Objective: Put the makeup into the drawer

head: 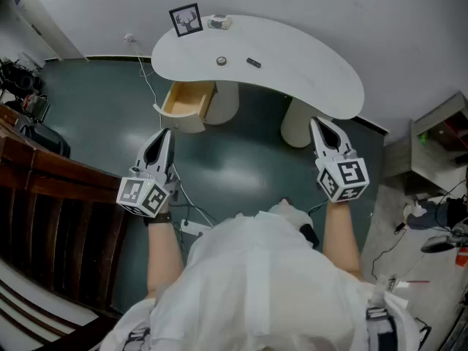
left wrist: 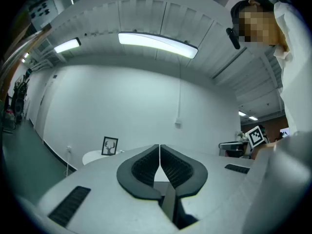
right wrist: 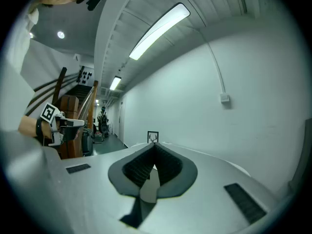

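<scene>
The left gripper (head: pixel 165 131) and right gripper (head: pixel 315 121) are each empty with jaws together, held level just short of the table (head: pixel 307 64). On the table top lie a round piece (head: pixel 221 61) and a dark stick (head: pixel 253 63) of makeup. The drawer (head: pixel 186 99) stands open under the table's left end.

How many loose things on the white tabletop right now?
4: framed picture at the far edge, pale box beside it, round piece in the middle, dark stick to its right. Smaller ones may be too tiny to see.
</scene>
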Tool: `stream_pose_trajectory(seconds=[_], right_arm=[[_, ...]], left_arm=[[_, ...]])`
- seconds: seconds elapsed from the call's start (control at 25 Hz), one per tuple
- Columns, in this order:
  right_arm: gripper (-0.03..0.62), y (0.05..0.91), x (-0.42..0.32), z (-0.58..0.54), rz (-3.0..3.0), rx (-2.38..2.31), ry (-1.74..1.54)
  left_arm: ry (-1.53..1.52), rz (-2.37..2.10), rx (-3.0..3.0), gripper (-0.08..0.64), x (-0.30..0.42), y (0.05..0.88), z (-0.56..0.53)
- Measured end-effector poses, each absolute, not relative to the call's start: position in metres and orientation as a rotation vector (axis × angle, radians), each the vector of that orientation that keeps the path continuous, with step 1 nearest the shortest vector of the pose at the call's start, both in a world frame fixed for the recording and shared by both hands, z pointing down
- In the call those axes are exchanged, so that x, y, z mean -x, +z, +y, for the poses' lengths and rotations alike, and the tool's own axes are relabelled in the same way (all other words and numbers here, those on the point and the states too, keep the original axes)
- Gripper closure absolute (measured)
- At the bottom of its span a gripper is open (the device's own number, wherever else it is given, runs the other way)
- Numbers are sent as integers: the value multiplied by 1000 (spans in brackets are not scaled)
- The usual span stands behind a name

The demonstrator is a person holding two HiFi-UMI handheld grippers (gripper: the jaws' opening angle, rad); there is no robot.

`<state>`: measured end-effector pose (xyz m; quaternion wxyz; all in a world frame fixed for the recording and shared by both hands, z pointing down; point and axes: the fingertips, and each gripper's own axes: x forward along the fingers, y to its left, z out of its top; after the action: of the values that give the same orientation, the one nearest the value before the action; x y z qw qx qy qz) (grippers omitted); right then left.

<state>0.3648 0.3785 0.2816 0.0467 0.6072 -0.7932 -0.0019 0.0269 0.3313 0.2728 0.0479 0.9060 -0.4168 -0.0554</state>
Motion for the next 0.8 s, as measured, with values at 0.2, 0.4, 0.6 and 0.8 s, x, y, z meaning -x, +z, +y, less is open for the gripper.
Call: stream_pose_trajectory(seconds=[0.2, 0.4, 0.6, 0.8], right_arm=[[584, 282, -367, 375, -2422, -1844, -6], [584, 285, -373, 375, -2417, -1839, 6], [584, 288, -375, 373, -2432, -1834, 30], [584, 293, -380, 371, -2475, -1861, 116]], left_arm=[[-166, -1275, -2768, 538, -29, 273, 328], [-166, -1272, -2762, 538, -34, 274, 328], [-173, -1273, -2755, 538, -34, 276, 329], [-159, -1299, -2738, 538, -32, 280, 329]])
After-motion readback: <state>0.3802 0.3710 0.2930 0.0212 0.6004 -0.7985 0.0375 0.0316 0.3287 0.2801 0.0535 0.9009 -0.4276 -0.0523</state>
